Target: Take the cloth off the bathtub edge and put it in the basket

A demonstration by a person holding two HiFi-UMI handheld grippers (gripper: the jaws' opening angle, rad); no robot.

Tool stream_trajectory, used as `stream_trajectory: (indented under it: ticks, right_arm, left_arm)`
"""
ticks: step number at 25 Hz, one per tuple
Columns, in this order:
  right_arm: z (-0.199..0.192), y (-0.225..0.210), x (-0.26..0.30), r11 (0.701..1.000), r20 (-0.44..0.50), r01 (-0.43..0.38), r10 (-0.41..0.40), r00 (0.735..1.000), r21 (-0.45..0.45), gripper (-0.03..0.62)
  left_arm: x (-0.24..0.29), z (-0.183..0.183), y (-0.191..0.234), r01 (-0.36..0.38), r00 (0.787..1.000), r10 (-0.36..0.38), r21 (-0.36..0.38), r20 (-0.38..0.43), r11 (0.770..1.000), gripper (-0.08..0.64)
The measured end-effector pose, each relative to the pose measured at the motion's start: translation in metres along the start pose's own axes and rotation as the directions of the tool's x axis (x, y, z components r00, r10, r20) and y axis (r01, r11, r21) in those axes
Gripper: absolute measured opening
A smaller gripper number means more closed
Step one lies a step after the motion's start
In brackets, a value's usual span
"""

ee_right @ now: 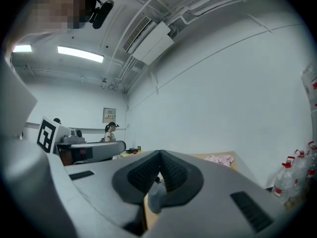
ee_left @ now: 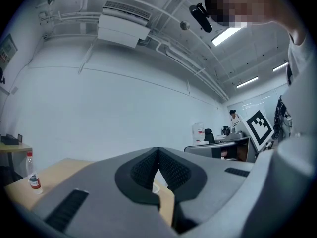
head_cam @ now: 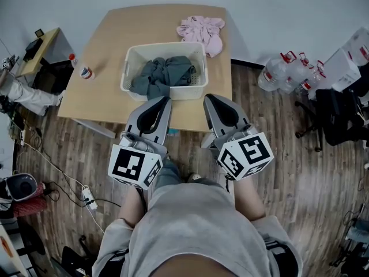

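Observation:
A white basket (head_cam: pixel 130 68) stands on the wooden table (head_cam: pixel 115 33), and a dark grey cloth (head_cam: pixel 163 73) lies crumpled inside it. At the table's far right corner a pink cloth (head_cam: pixel 202 30) lies in a heap; the right gripper view also catches this pink cloth (ee_right: pixel 219 158). My left gripper (head_cam: pixel 163 99) and right gripper (head_cam: pixel 209 97) hover side by side over the table's near edge, just in front of the basket. Both are shut with nothing between their jaws, as the left gripper (ee_left: pixel 158 150) and the right gripper (ee_right: pixel 160 152) show in their own views. No bathtub is in view.
A small water bottle (head_cam: pixel 85 72) stands at the table's left edge. Large water jugs (head_cam: pixel 282 71) sit on the wooden floor at the right, beside dark chairs (head_cam: pixel 340 114). A side desk (head_cam: pixel 40 51) and cables (head_cam: pixel 86 196) are at the left.

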State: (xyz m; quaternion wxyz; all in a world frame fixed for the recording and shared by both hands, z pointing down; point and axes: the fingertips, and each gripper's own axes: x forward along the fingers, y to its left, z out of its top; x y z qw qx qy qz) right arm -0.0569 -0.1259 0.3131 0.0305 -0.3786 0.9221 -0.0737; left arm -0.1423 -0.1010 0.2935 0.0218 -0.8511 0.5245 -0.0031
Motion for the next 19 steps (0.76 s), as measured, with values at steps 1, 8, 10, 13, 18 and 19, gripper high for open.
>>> stream_trajectory:
  ticks: [1,8,10,13,18,19]
  right_arm:
    - [0.0002,-0.0008,0.0,1.0,0.0,0.001,-0.001,1.0,-0.001,0.009]
    - [-0.0046,-0.004,0.0027,1.0,-0.012,-0.007,0.008,1.0,0.01,0.009]
    - [-0.0048,-0.005,0.0032,1.0,-0.013,-0.01,0.01,1.0,0.013,0.009]
    - [-0.0043,-0.0047,0.0035,1.0,-0.012,-0.012,0.012,1.0,0.011,0.009]
    - [-0.0056,-0.0037,0.0015,1.0,-0.011,-0.013,0.013,1.0,0.01,0.009]
    - [-0.0058,-0.0039,0.0013,1.0,-0.01,-0.013,0.013,1.0,0.011,0.009]
  left_arm:
    - [0.0007,0.0003,-0.0005,0.001,1.0,-0.001,0.0,0.0,1.0,0.014]
    - [0.0048,0.0002,-0.0024,0.006,1.0,-0.006,0.003,-0.003,1.0,0.014]
    - [0.006,-0.0005,-0.0021,0.004,1.0,-0.004,0.002,-0.005,1.0,0.014]
    - [0.0062,-0.0012,-0.0019,0.001,1.0,-0.001,-0.001,-0.006,1.0,0.014]
    - [0.0054,-0.0028,-0.0035,0.001,1.0,-0.001,0.001,-0.007,1.0,0.014]
    - [0.0057,-0.0031,-0.0037,0.001,1.0,-0.001,0.002,-0.007,1.0,0.014]
